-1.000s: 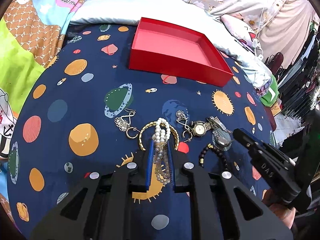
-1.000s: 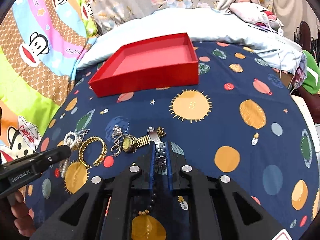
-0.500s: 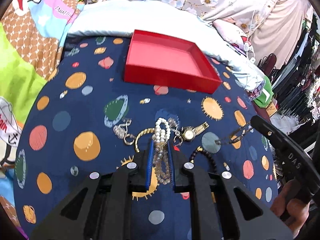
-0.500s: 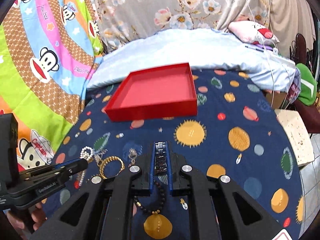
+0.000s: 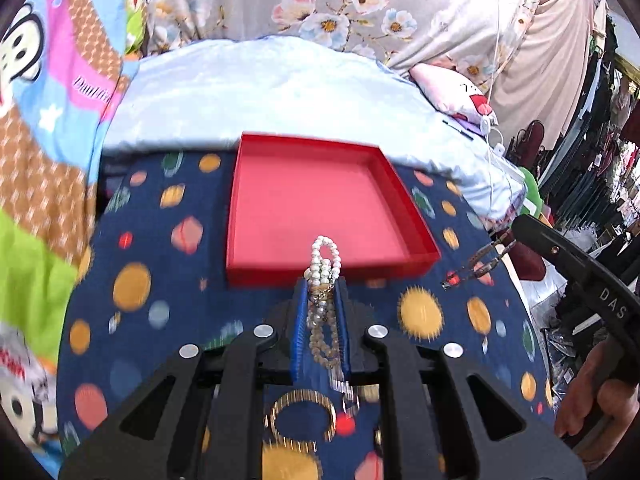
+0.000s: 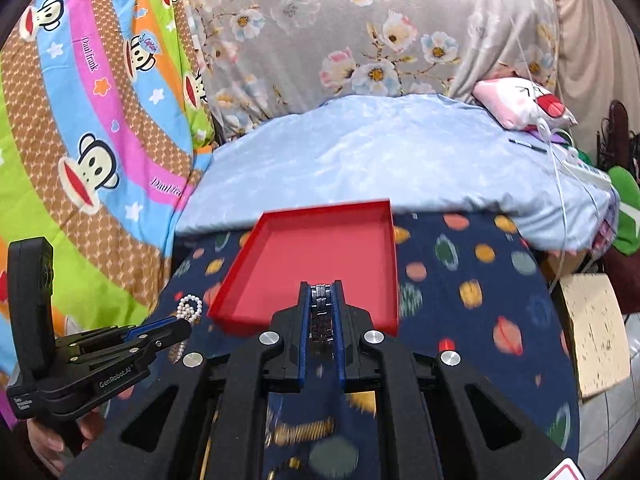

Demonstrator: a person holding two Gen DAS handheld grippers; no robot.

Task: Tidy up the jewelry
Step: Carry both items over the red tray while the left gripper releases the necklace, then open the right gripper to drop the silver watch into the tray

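Left gripper nearly closed, blue pads clamped on a pearl bracelet; pearl loops stick up past the fingertips at frame centre, more strands hang down between the fingers. Right gripper likewise nearly closed, pinching a dark metal watch band at lower centre of its view; in the left view the rest of that watch dangles from its tip at the right edge. Red tray sits just beyond both fingertips, centre frame, on the navy planet-print sheet, nothing inside it. Gold bangle lies on the sheet low in the left view, blurred, seen through the gripper frame. Light blue blanket behind the tray, cartoon-monkey fabric upper left. Versus a second ago: both grippers were low over the jewelry pile with the same grips; now both items are lifted off the sheet, tray looks closer and larger, pile has dropped to the bottom edge.
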